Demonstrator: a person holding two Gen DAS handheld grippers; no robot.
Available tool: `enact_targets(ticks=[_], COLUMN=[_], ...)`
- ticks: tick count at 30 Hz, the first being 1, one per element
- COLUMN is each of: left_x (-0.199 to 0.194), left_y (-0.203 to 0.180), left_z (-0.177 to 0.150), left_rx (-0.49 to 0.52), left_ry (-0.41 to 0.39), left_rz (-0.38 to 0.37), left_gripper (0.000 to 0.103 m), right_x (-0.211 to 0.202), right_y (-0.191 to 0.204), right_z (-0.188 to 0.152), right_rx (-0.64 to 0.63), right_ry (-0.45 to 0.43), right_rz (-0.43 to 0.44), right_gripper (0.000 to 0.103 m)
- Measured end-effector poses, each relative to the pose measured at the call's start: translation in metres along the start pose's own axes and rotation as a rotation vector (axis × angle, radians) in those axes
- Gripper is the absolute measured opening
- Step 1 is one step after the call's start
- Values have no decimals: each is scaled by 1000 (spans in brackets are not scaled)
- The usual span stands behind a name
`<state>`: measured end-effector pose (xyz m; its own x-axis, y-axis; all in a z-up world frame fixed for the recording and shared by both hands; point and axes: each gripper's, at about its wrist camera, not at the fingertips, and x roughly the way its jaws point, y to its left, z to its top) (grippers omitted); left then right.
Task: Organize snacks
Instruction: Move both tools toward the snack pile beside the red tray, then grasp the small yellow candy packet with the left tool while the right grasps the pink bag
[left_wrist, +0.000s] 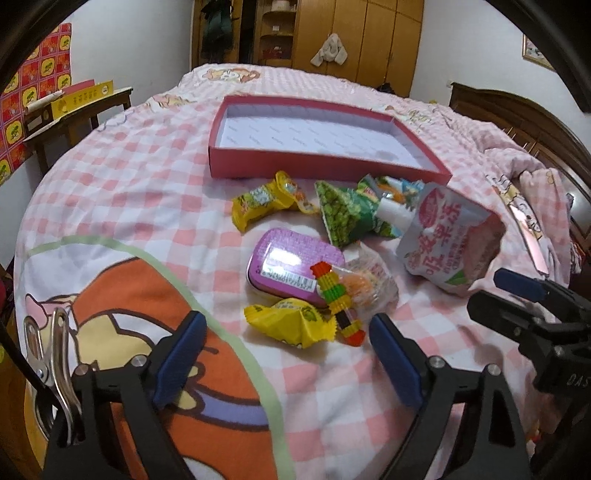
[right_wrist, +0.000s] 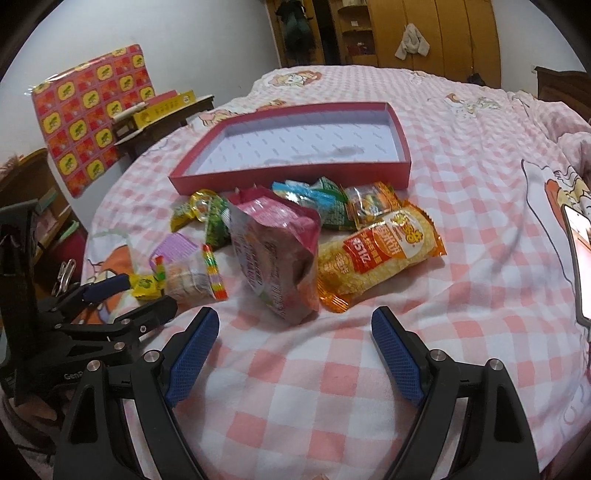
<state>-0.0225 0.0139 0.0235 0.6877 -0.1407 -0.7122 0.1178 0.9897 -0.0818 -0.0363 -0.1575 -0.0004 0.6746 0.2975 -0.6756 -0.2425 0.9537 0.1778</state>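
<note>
The snacks lie in a loose heap on the bed (right_wrist: 461, 206), on a pink-and-white checked cover, just in front of the red box (left_wrist: 258, 162), which is shallow and has a pale bottom. In the left wrist view the box is at 12 o'clock from the heap.

The left gripper (left_wrist: 288, 354) is released, its blue pads spread wide, and it holds nothing. Between and just beyond its fingers lies a yellow candy wrapper (left_wrist: 288, 321), touching a clear candy bag (left_wrist: 365, 284) that has a striped, colourful sealed edge. This bag leans on a purple tin (left_wrist: 291, 262). At 2 o'clock from the tin lies the pink jelly pouch (left_wrist: 450, 236) with a white cap, and at 12 o'clock a green triangular pack (left_wrist: 343, 214) and another yellow snack pack (left_wrist: 262, 203).

The right gripper (right_wrist: 295, 350) is also released and grasps nothing. The jelly pouch is just ahead of its fingers, and an orange corn snack bag (right_wrist: 380, 254) lies at 1 o'clock, touching the pouch.
</note>
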Motion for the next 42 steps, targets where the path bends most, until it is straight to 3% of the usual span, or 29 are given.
enact_targets(ticks=[5, 14, 20, 26, 32, 37, 42], left_x=[-17, -9, 12, 34, 51, 69, 66], left_y=[3, 12, 25, 30, 20, 20, 23], left_z=[8, 36, 54, 67, 74, 74, 75], left_rx=[18, 29, 47, 70, 110, 111, 96], left_ry=[-62, -85, -58, -11, 27, 81, 70], left_rz=[16, 84, 124, 81, 31, 20, -3], left_gripper=[93, 93, 78, 75, 74, 60, 45], right_x=[-12, -14, -8, 2, 9, 17, 20], right_y=[6, 8, 6, 1, 3, 4, 1], right_z=[6, 23, 30, 35, 35, 32, 32], right_rx=[-24, -23, -26, 10, -9, -8, 1], right_ry=[-47, -88, -96, -76, -71, -43, -47], right_rz=[-4, 10, 27, 107, 118, 127, 132], right_gripper=[87, 86, 77, 72, 62, 50, 50])
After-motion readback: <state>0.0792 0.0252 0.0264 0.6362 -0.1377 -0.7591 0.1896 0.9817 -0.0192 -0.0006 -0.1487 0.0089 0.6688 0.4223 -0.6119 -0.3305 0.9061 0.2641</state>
